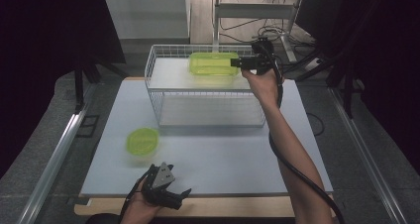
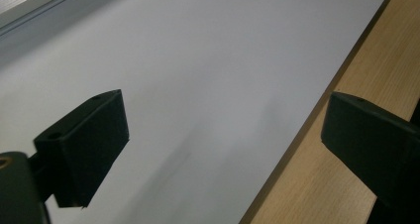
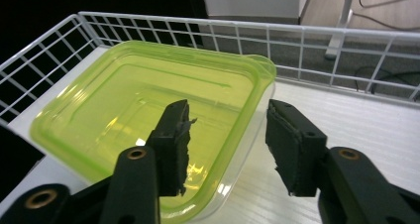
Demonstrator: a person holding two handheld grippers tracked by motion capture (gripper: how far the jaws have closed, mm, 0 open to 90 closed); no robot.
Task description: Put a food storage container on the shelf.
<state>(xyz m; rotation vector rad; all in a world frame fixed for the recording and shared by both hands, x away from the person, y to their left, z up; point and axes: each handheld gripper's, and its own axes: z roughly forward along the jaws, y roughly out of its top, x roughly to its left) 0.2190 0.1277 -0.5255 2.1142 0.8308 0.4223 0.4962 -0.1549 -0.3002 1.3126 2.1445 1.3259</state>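
A translucent green rectangular container rests on the upper shelf of a white wire rack. My right gripper is open and straddles the container's right wall, one jaw inside the tub and the other outside it. A round green lid or shallow bowl lies on the table at the front left. Below it, near the front edge, my left gripper is held open with nothing between its jaws.
The rack stands at the back of the white table top, with a lower shelf under the upper one. A wooden strip borders the front. Cables and a metal stand lie behind the table.
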